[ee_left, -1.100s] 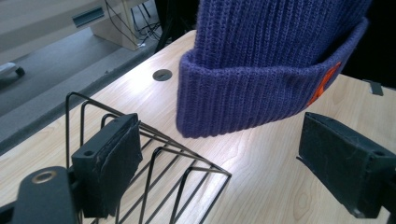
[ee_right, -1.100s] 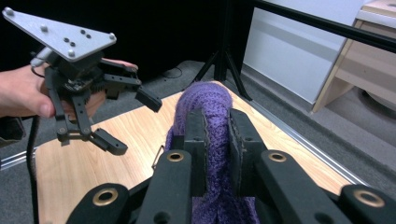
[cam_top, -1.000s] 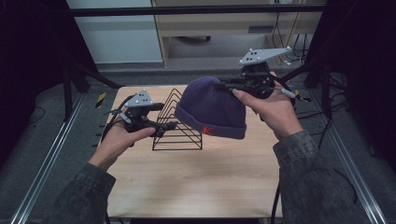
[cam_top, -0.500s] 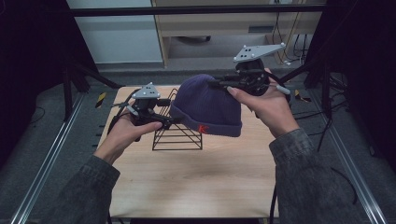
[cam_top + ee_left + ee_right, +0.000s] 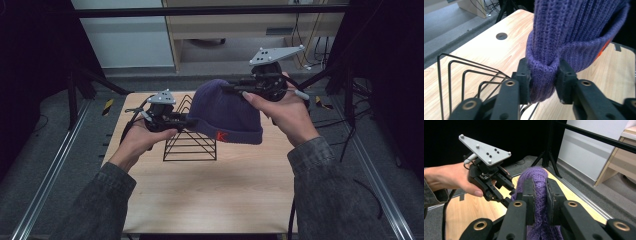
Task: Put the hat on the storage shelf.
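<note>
Purple knit beanie (image 5: 226,111) held in the air between two tongs, above the table (image 5: 210,195).
Left tongs (image 5: 541,81) clamp its folded cuff at 9 o'clock, right tongs (image 5: 539,192) its crown at 1 o'clock; stretchy knit could slip free, or the cuff snag the black wire rack (image 5: 189,144) just below.

One marking legible: a red letter "K" on the cuff of the purple hat (image 5: 226,114), at its 6 o'clock edge

Purple ribbed-knit hat (image 5: 227,111) with a small orange-red mark on the cuff. Black wire rack (image 5: 191,146). Pale wood-grain bench (image 5: 210,190). Black left hand-held gripper (image 5: 541,82) and right hand-held gripper (image 5: 539,192), each topped by a grey plate. Dark grey sleeves (image 5: 95,205).
</note>
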